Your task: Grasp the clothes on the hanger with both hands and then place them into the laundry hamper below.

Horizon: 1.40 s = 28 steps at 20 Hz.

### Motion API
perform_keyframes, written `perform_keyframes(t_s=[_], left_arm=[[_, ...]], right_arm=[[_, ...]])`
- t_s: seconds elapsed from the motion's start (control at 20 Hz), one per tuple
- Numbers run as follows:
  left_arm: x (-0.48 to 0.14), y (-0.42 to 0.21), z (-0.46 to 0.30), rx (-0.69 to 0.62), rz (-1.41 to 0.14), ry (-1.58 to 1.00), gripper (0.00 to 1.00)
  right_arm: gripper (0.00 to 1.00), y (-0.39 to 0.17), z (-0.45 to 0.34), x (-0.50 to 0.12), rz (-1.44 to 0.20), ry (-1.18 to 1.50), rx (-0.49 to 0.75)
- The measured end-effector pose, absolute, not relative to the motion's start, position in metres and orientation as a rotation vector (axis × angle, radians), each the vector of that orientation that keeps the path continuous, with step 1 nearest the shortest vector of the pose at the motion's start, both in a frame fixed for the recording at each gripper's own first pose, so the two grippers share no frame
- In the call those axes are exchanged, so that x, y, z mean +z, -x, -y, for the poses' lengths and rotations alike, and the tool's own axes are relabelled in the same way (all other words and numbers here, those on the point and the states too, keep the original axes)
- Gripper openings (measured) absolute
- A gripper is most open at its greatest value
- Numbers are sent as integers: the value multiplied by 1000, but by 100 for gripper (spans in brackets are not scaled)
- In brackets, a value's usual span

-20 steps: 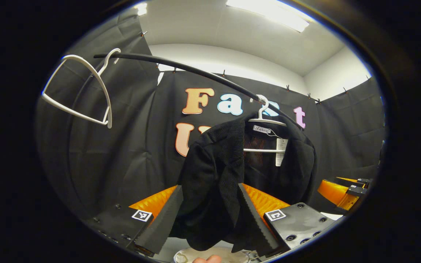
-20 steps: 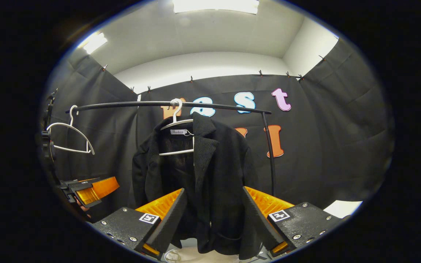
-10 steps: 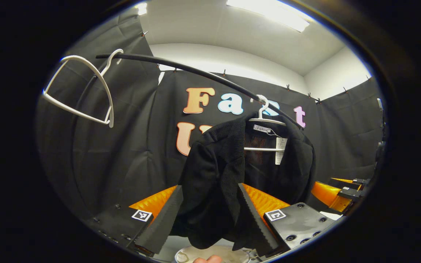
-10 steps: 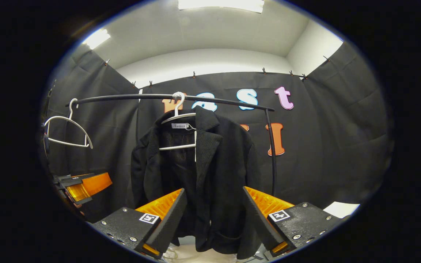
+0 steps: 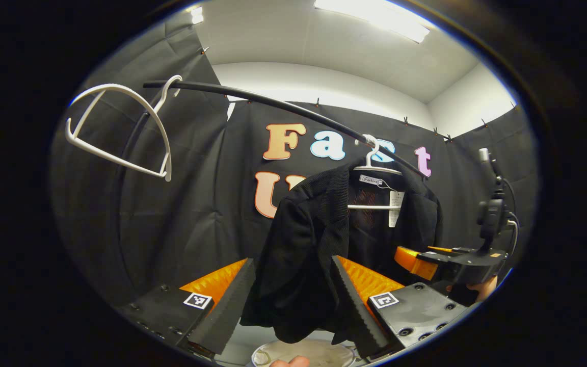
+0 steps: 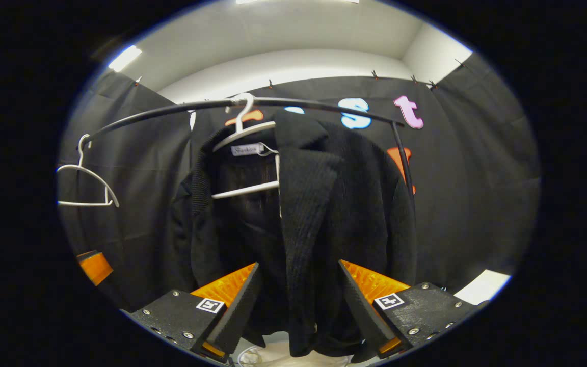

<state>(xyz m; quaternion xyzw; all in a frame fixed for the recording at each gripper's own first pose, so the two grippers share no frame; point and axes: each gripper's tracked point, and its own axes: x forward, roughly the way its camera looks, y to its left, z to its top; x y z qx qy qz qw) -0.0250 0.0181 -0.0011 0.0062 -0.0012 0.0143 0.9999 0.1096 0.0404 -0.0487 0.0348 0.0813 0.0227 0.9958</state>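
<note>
The left tongs (image 5: 289,298) stand wide apart, framing the lower front of the black jacket (image 5: 324,244), and nothing shows the fingers pressing on the cloth. In the right gripper view the right tongs (image 6: 297,306) are likewise spread, with the jacket's lapel and front panel (image 6: 319,204) hanging in the gap between them, close but not pinched. Seen from the left gripper view, the right tongs (image 5: 416,257) sit near the jacket's right side.

The jacket hangs on a white hanger (image 6: 245,132), hooked over a black rail (image 6: 181,107); an empty white hanger (image 6: 87,186) hangs farther left on the same rail. Just below the hem, a pale rim (image 5: 303,352) shows, probably the laundry hamper.

The jacket looks like a soft, ribbed knit of some weight: it will drape and sag rather than hold shape, and the texture should give decent grip. A sensible hold is one side each, at the lapel edge or shoulder, where the cloth is doubled and thicker. The likely snag is the shoulders catching on the hanger, so the garment wants lifting off it, not dragging straight down.
</note>
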Motion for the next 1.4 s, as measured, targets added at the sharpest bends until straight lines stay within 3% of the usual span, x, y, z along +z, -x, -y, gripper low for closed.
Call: perform_keyframes(t_s=[0.2,0.3,0.4,0.45,0.55,0.6,0.65,1.05,1.35,1.4], left_arm=[[-6,34,-20,35,-12,-21,96],[-9,38,-22,36,-19,-18,96],[-10,39,-22,36,-26,-21,96],[-10,38,-21,34,-27,-22,100],[-14,32,-17,23,-35,-7,100],[-17,28,-11,7,-45,15,93],[-18,21,-3,-12,-51,36,96],[-35,-51,53,-157,-78,84,100],[-59,-125,68,-91,-65,-30,92],[-67,-136,67,-65,-72,-47,100]], right_arm=[[84,-142,-40,-53,-162,-119,35],[72,-150,-38,-55,-161,-88,21],[69,-154,-35,-58,-167,-43,15],[56,-156,-34,-58,-164,-27,23],[46,-156,-37,-55,-151,-19,56],[27,-152,-34,-53,-148,-18,57],[9,-148,-34,-53,-145,-26,75],[5,-102,-18,-15,-94,4,82],[5,-81,-17,17,-50,52,90],[5,-81,-18,18,-49,51,91]])
